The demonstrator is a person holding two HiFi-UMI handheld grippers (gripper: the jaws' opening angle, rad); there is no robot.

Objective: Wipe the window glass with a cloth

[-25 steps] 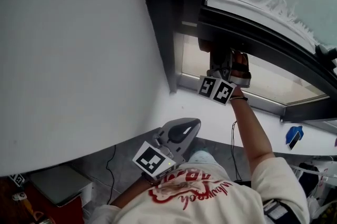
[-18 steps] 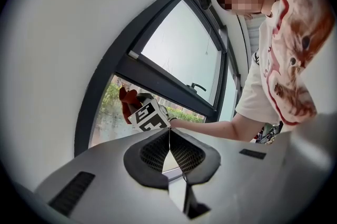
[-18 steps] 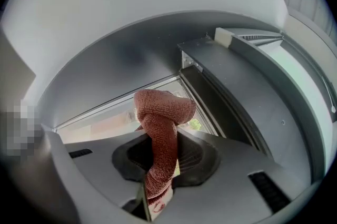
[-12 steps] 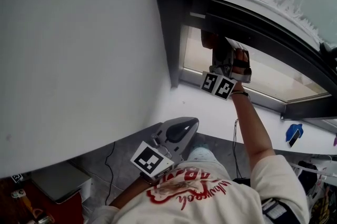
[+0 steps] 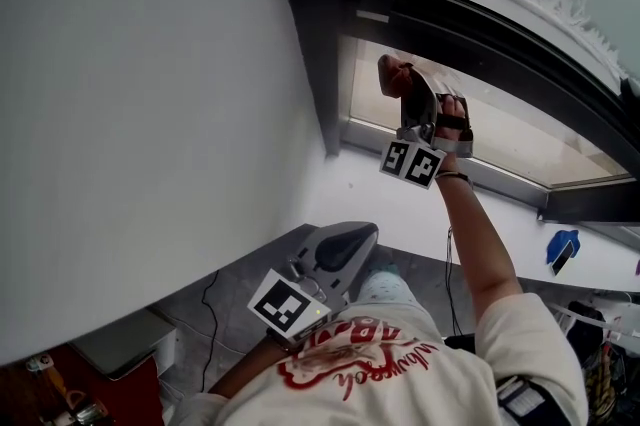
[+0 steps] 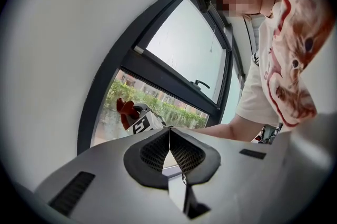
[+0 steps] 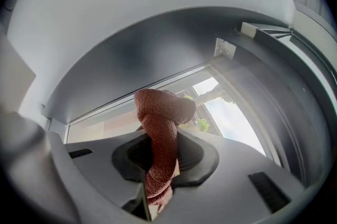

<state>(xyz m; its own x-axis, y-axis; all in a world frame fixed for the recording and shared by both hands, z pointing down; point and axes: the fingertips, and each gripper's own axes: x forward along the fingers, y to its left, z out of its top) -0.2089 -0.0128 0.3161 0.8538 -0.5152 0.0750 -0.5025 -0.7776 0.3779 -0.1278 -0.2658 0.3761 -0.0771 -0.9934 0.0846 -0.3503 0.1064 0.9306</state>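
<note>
Right tool point(image 7: 160, 153): the 2 jaws are clamped on a reddish-brown cloth point(image 7: 159, 115). The cloth runs up between the pads and ends in a bunched knob above the jaw tips.

In the head view, this tool is raised at arm's length to the lower window glass point(image 5: 525, 146). The cloth sits near the pane's left edge, just under the dark window frame point(image 5: 470, 39). We cannot confirm whether the cloth touches the glass.

Left tool point(image 6: 169, 138): the jaws are pressed together with nothing between the pads. It is held low, close to the person's printed shirt point(image 5: 375, 369) and well apart from the window.

A white wall point(image 5: 140, 114) borders the frame on the left. Greenery shows through the lower pane in the left gripper view.
</note>
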